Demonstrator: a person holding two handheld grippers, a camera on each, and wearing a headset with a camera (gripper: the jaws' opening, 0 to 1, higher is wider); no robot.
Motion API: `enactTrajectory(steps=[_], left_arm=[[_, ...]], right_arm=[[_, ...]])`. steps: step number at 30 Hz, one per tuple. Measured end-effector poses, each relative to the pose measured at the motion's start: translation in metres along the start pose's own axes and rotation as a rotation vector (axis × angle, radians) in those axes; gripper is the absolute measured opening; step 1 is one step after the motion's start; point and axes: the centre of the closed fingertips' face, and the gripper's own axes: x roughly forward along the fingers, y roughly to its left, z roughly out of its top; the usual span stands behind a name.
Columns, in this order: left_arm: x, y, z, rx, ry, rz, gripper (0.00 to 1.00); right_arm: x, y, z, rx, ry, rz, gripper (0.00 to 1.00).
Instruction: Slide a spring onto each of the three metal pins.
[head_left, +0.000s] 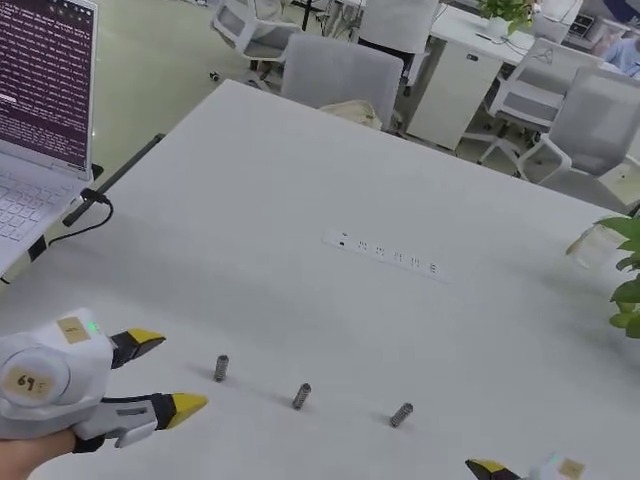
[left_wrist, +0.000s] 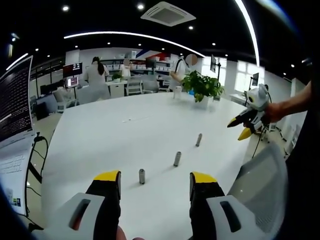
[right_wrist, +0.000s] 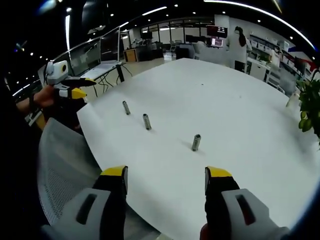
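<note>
Seemingly, springs (head_left: 401, 414) are already carried by all three pins (head_left: 301, 396) on the tabletop (head_left: 300, 200), while the left tongs (head_left: 170, 372) and right tongs (right_wrist: 166, 175) are held apart, empty.

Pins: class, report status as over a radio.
Left gripper open, empty. Right gripper open, empty. Three pins upright on table, springs seemingly on. Nothing between.
</note>
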Motion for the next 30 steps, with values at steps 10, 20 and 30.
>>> enactTrajectory(steps=[10,20,30], left_arm=[[-0.0032,0.0002,-0.0023,-0.009,0.007,0.009,0.52],[-0.0068,0.0012,-0.0024,-0.023,0.005,0.03,0.55],[-0.0081,0.0011,-0.0038,-0.036,0.007,0.034,0.55]], right_arm=[[0.0002,-0.0012,0.0001,-0.001,-0.002,-0.005,0.62],[0.0007,0.0016,-0.0063,0.002,0.001,-0.003,0.62],[-0.0009,-0.0011,-0.0065,0.013,-0.012,-0.015,0.62]])
